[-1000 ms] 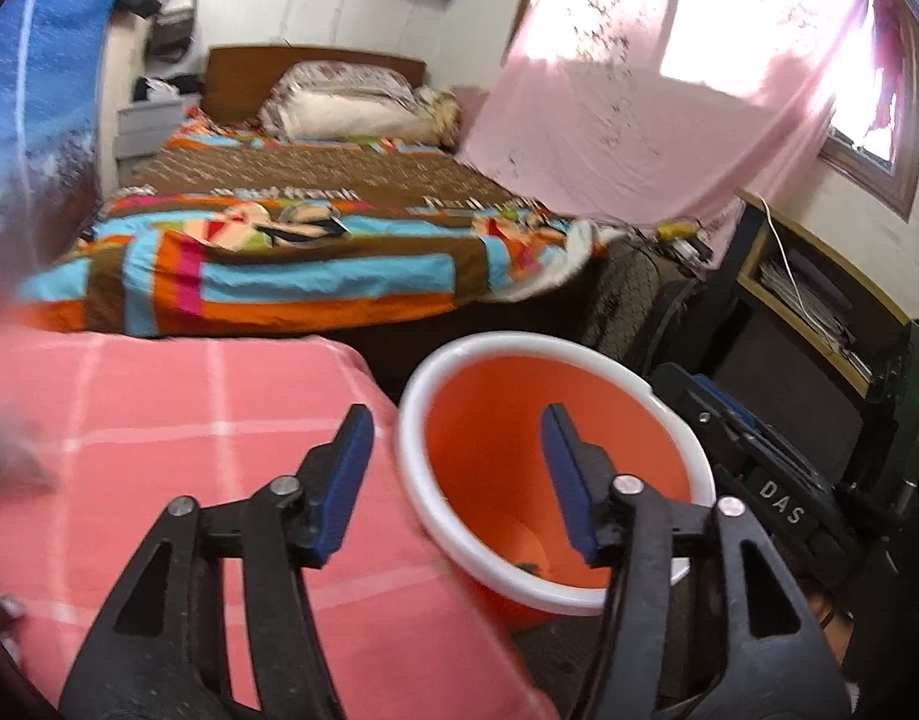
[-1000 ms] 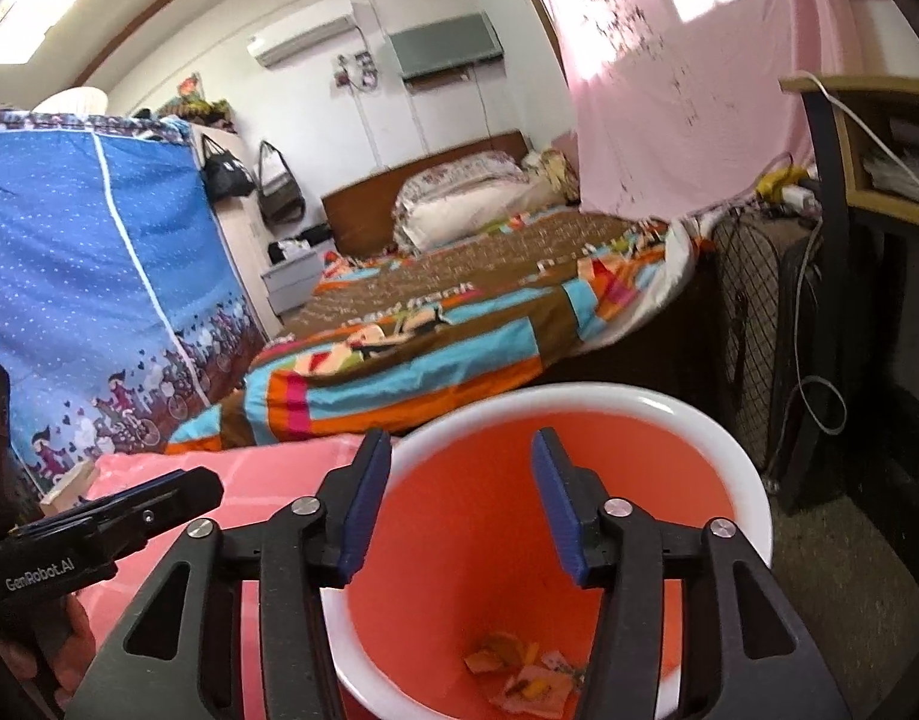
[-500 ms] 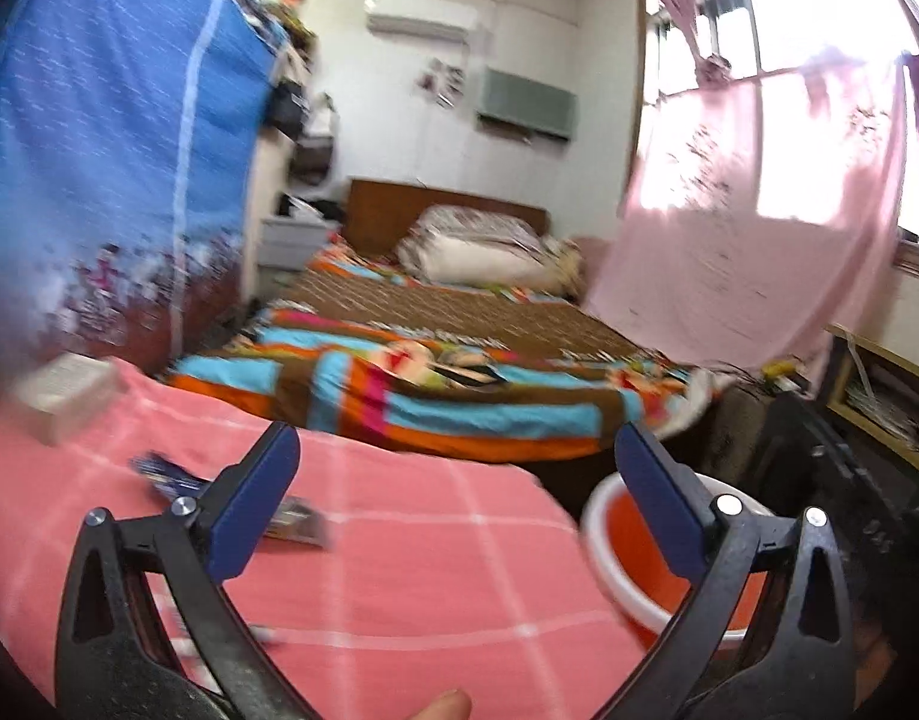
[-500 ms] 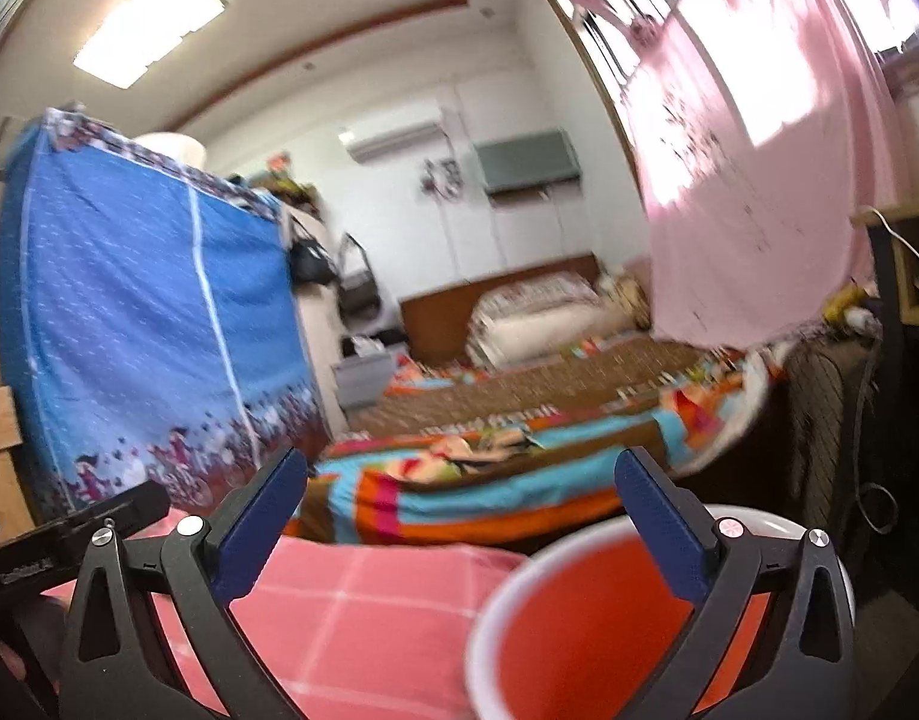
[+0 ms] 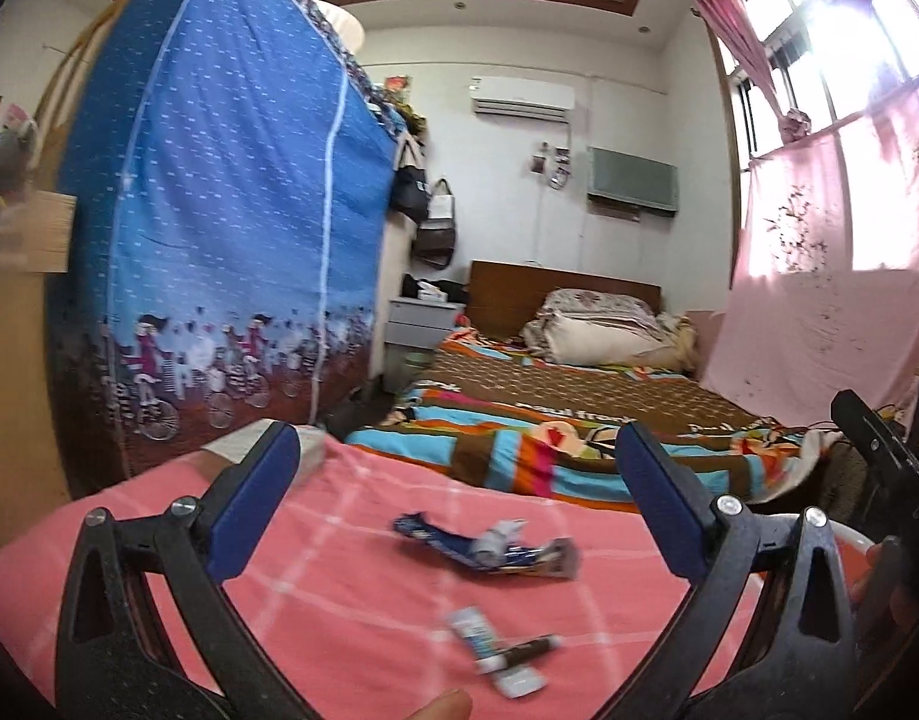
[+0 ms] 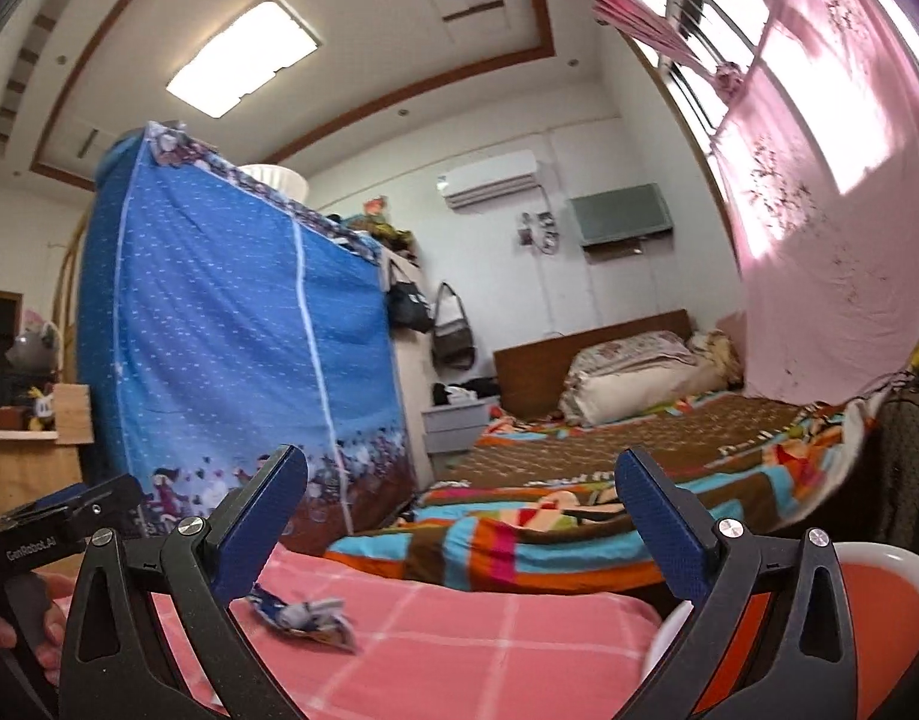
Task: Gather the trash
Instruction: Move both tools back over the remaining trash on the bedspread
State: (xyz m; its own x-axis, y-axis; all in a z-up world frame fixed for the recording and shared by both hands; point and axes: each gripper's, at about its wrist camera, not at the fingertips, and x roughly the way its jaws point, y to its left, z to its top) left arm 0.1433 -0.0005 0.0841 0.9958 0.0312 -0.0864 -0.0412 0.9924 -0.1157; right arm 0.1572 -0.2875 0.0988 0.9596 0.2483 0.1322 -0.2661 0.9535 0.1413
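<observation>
A lived-in home bedroom. A bed (image 5: 579,414) with a striped quilt and pillows (image 5: 603,330) lies at about two o'clock, a blue fabric wardrobe (image 5: 219,252) at ten, handbags (image 5: 435,228) and an air conditioner (image 5: 522,101) on the far wall, pink curtains (image 5: 819,276) over the window at three.

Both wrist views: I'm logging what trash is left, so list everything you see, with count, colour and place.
Crumpled wrapper: one, blue and silver, mid tablecloth.
Small tube: one, white, near edge.
Dark stick: one, beside the tube.
Bucket: one, orange, white rim, right of the table.
Tablecloth: one, pink check.
Bed: one, striped blanket, behind.
Wardrobe: one, blue.
Left gripper: open, empty.
Right gripper: open, empty.
</observation>
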